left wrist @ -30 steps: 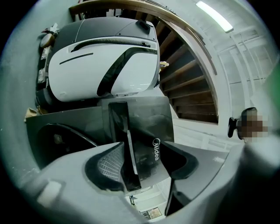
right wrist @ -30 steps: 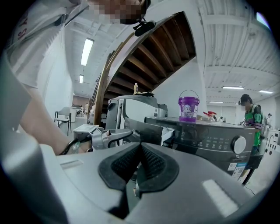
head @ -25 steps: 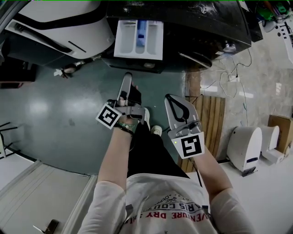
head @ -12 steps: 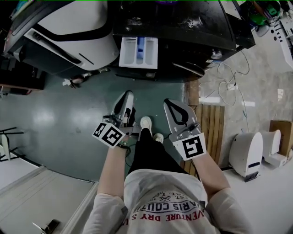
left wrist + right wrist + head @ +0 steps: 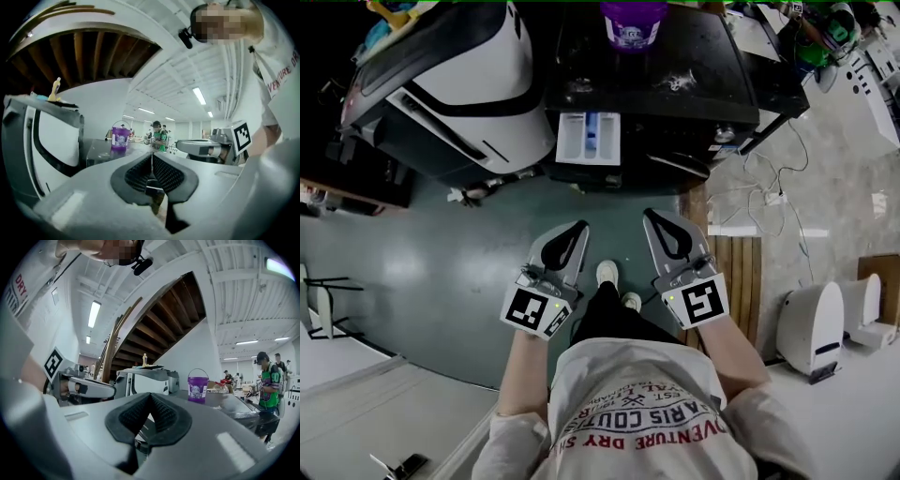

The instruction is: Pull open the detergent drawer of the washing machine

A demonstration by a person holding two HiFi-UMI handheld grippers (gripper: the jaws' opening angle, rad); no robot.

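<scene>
In the head view the detergent drawer (image 5: 589,139) stands pulled out at the left of the washing machine (image 5: 675,75) front, its back end hidden inside. The left tongs (image 5: 578,227) and right tongs (image 5: 650,216) hang well apart from it. The left gripper view shows the left tongs pressed together and empty. The right gripper view shows the right tongs likewise closed on nothing.

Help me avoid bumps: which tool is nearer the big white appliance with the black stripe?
Left. The left tool hangs lower-right of the big white black-striped appliance; the right tool is farther right.
</scene>
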